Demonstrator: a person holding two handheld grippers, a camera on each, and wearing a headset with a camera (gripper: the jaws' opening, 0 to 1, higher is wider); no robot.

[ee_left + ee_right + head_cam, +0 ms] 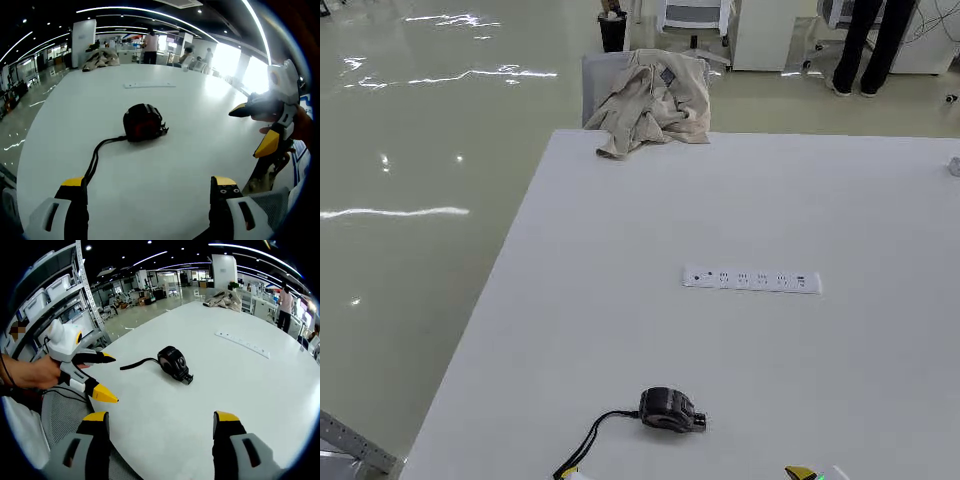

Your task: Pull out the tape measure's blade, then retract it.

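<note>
The black tape measure point(670, 410) lies on the white table near its front edge, blade in, its black strap point(588, 440) trailing left. My left gripper point(148, 182) is open and empty, a short way in front of the tape measure point(143, 121). My right gripper point(160, 417) is also open and empty, held back from the tape measure point(173, 361). Each gripper shows in the other's view, held by a hand with its jaws apart: the right gripper point(247, 132) and the left gripper point(112, 380). A yellow fingertip point(800, 472) peeks in at the head view's bottom edge.
A white power strip point(752, 280) lies mid-table. A beige jacket point(650, 100) is draped over a chair at the table's far edge. A person's legs point(870, 45) stand beyond it. The table's left edge point(480, 300) drops to a glossy floor. Metal shelving point(55, 295) stands to the left.
</note>
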